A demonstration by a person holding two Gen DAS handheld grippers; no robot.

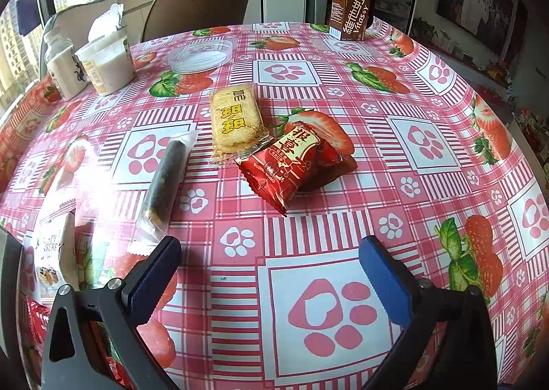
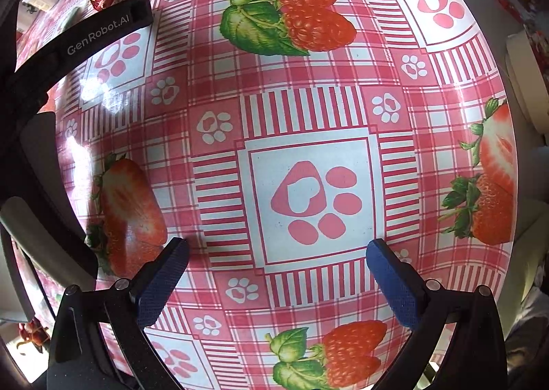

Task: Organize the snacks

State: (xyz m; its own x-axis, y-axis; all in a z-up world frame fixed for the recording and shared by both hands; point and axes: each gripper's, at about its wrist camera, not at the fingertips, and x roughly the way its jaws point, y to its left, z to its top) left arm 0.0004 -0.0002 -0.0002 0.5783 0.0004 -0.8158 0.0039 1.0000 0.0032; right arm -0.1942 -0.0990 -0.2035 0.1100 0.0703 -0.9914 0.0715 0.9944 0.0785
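Both grippers, left (image 1: pixel 269 264) and right (image 2: pixel 277 268), are hovering with fingers spread wide, holding nothing. The red snack packet (image 1: pixel 293 168), yellow cracker pack (image 1: pixel 236 120) and dark roll (image 1: pixel 164 180) are lying mid-worktop (image 1: pixel 394 156), a drink carton (image 1: pixel 350 14) standing at its far edge.

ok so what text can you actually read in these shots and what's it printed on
"維他奶" and "Vitasoy": brown drink carton with straw.
"旺旺", printed upside down: clear-wrapped yellow rice cracker packet.
"报喜": red foil snack packet; its smaller print is too small to read.
"GenRobot.AI": black strap of the other tool, right wrist view.
White snack bag at the table edge: lettering partly cut off and glared, not readable.
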